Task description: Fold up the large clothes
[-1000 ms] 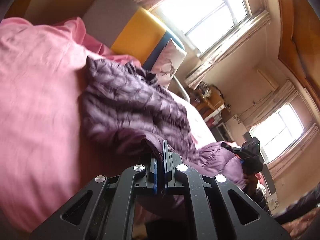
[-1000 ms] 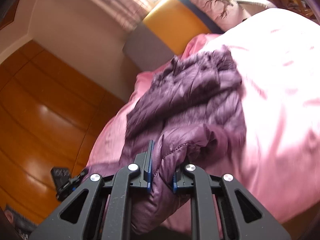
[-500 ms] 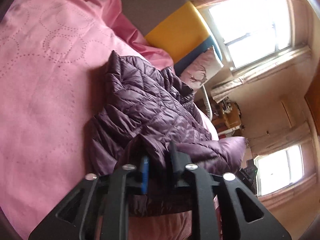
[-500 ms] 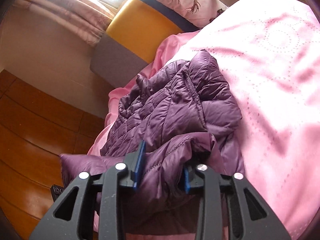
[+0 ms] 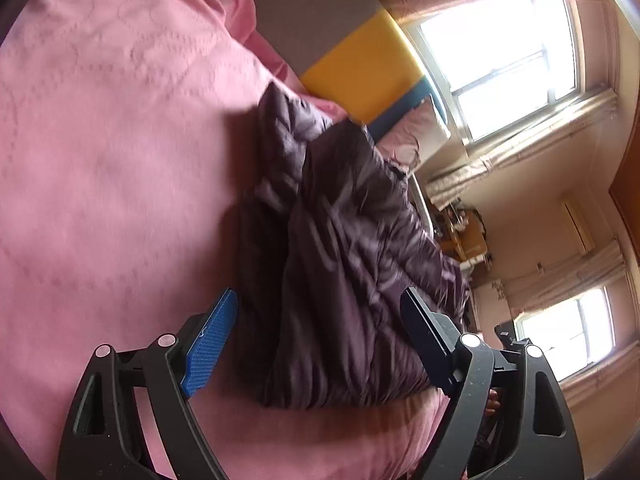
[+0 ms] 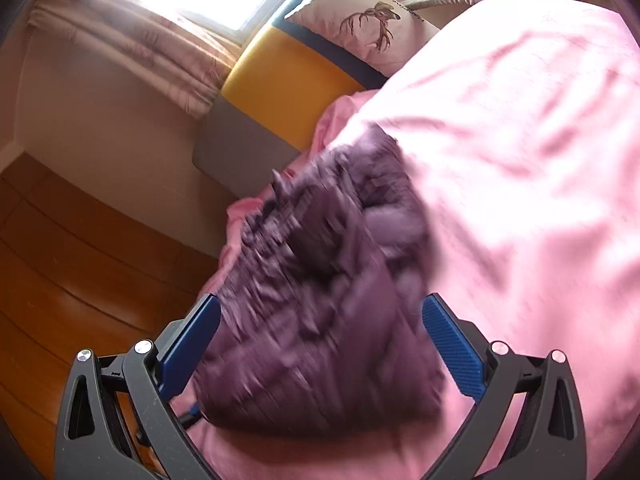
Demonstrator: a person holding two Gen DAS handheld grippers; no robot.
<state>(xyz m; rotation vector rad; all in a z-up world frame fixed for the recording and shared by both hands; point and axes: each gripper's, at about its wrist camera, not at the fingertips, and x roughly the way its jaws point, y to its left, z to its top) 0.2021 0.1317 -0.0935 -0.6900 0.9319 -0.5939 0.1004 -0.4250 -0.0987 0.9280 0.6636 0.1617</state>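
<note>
Purple quilted puffer jacket (image 5: 340, 264) lies in a folded heap on the pink bedspread (image 5: 112, 168), its outline blurred in both wrist views; beyond it stand a grey, yellow and blue padded headboard (image 6: 280, 80) and a pale pillow printed with a deer (image 6: 372, 24). The left gripper (image 5: 320, 320) has its jaws spread wide, one on either side of the jacket's near edge, holding nothing; the right gripper (image 6: 324, 332) is likewise spread wide about the near end of the heap, gripping nothing.
</note>
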